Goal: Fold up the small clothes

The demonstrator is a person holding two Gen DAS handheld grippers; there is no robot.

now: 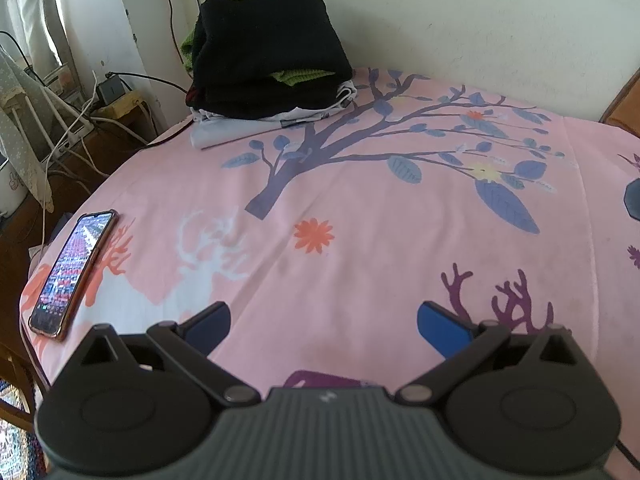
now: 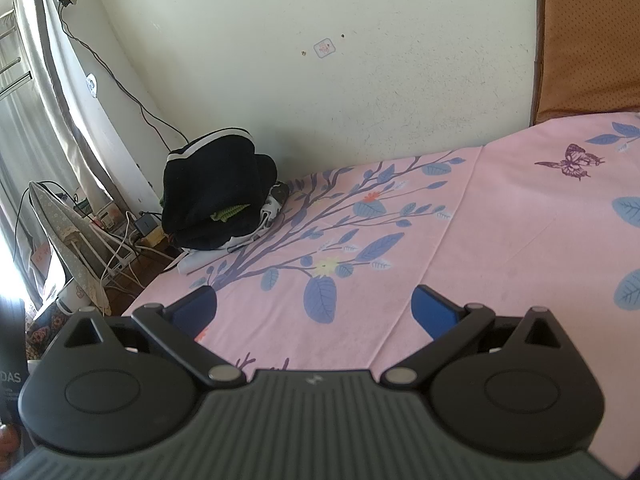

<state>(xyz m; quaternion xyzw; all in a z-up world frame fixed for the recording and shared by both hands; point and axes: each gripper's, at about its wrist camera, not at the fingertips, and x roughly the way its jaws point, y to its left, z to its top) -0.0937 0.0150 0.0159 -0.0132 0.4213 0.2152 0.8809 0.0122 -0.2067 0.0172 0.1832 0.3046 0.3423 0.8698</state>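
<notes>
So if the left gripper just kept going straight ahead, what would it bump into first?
Probably only the pink bedsheet. The open left gripper points across bare sheet; the clothes pile sits further back and left, the phone off to the left. Depth is hard to judge.

A pile of folded clothes (image 1: pixel 268 60) sits at the far corner of the bed, against the wall. Black garments lie on top, green fabric (image 1: pixel 302 76) peeks out between them, and white pieces (image 1: pixel 240 128) lie flat underneath.

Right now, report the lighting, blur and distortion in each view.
Left wrist view: daylight from the window at left, bed sheet bowed by the fisheye, phone screen readable as lit. Right wrist view: window blown out at left, stack of clothes dark and detail-poor.
</notes>
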